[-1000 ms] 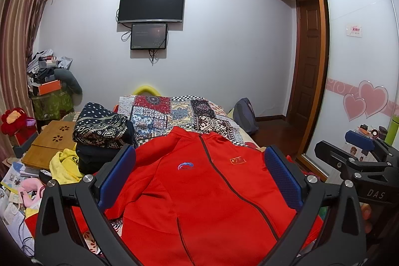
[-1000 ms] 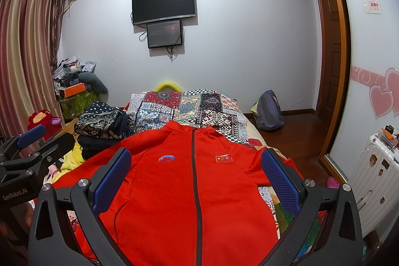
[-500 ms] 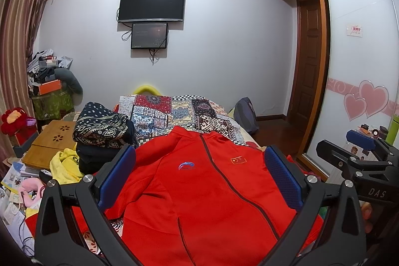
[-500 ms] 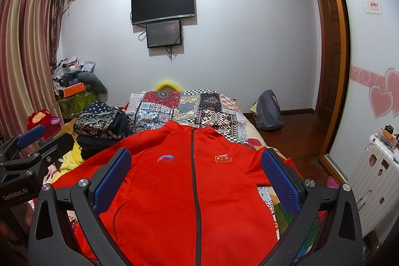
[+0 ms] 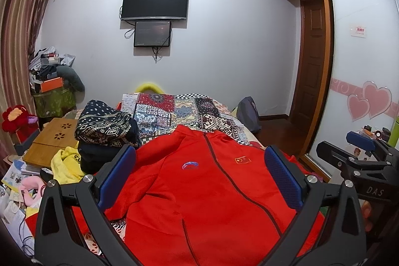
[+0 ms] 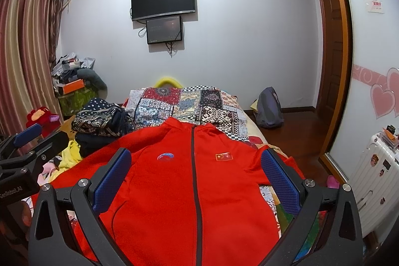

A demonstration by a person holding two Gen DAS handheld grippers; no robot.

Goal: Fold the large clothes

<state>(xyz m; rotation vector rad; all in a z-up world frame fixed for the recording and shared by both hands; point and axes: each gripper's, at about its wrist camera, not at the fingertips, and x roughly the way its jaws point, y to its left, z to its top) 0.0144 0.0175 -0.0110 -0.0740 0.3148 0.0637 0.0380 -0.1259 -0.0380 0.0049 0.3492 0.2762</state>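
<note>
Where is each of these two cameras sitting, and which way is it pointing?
Left wrist view: sits on the left hand-held gripper, looking forward between its open blue-padded fingers at the red jacket spread on the bed; the right hand-held gripper shows at its right edge.
Right wrist view: sits on the right hand-held gripper, facing the same way over the jacket; the left one shows at its left edge.
Shared: jacket, patchwork quilt, folded clothes pile, wall TV.
</note>
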